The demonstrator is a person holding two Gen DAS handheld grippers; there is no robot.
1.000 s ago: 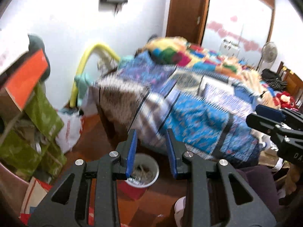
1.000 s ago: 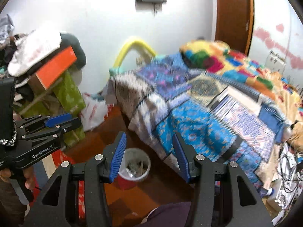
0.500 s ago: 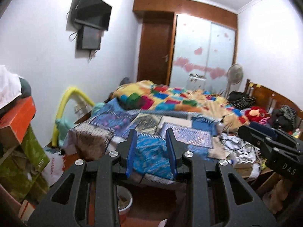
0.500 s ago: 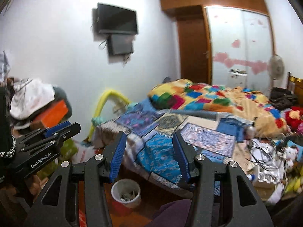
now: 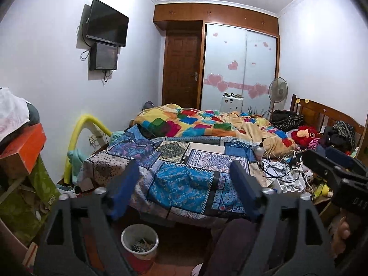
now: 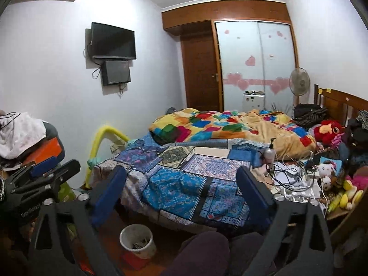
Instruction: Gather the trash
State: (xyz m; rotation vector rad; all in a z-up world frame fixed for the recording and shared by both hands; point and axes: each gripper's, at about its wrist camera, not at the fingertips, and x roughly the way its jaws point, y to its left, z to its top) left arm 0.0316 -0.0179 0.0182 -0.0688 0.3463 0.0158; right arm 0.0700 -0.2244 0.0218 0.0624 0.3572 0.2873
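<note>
A white waste bin [image 5: 139, 241] with paper scraps inside stands on the wooden floor at the foot of the bed; the right wrist view also has the bin [image 6: 136, 239] low in the picture. My left gripper [image 5: 184, 168] is held in the air above it and points at the bed; its jaws are opening with nothing between them. My right gripper [image 6: 181, 172] hangs beside it, jaws also opening and empty. Each gripper appears at the edge of the other's view: the right gripper [image 5: 333, 168] and the left gripper [image 6: 46, 174].
The bed's patchwork cover [image 5: 184, 156] fills the middle. Cables, a pump bottle [image 5: 259, 151] and plush toys [image 6: 329, 128] clutter its right side. Boxes with an orange box [image 5: 27, 151] pile up at left. The person's knees [image 6: 202, 250] are below.
Both cameras have risen and tilted up from the floor and bin to take in the whole room. Both pairs of jaws have spread much wider.
</note>
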